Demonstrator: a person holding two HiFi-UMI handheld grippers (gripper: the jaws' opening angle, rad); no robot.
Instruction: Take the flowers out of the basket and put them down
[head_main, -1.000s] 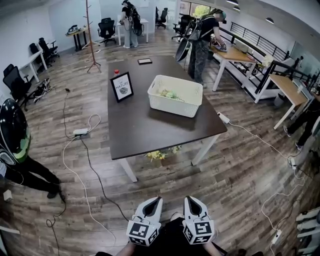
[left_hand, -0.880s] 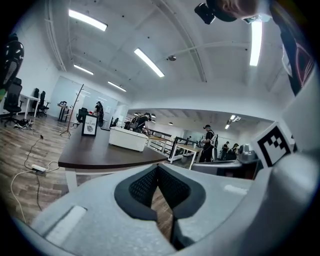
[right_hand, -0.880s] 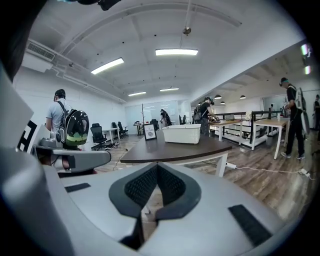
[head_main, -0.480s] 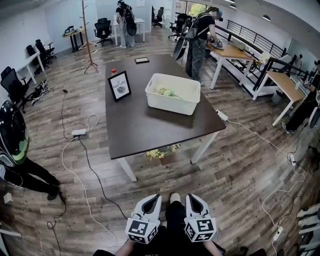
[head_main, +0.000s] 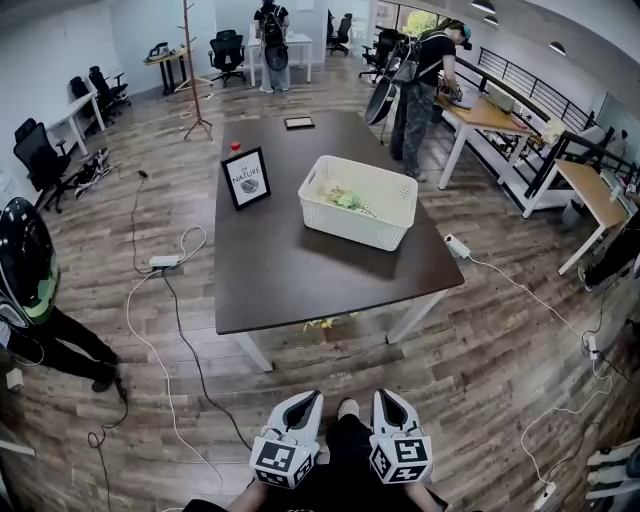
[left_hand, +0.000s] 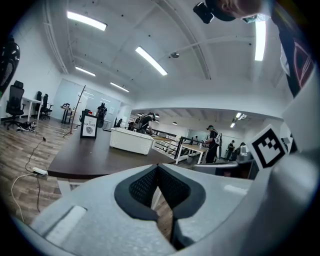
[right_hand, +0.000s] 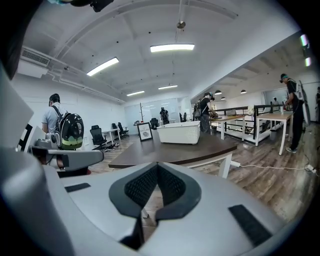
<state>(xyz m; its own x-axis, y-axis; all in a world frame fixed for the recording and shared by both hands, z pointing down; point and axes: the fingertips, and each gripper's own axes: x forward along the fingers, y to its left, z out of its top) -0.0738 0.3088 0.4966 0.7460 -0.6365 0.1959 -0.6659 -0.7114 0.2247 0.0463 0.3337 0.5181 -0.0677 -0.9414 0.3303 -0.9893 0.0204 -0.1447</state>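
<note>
Facing the table (head_main: 280, 270), part your left gripper (head_main: 307, 398) and right gripper (head_main: 386, 398) (both closed, empty) before reaching the flowers (head_main: 345, 199) inside the basket (head_main: 362, 226) at twelve o'clock.

The white two-jaw left gripper with black ribbed pads (head_main: 308, 398) and the matching white right gripper (head_main: 388, 396) are held low at the near edge of the scene, side by side and just apart. Both are pointed toward the far side and tipped slightly downward. On each, the jaws are seen pressed together at the tips, with nothing between them. The left hand (head_main: 250, 493) and right hand (head_main: 428, 494) are mostly cut off, seemingly wrapped around the handles.
</note>
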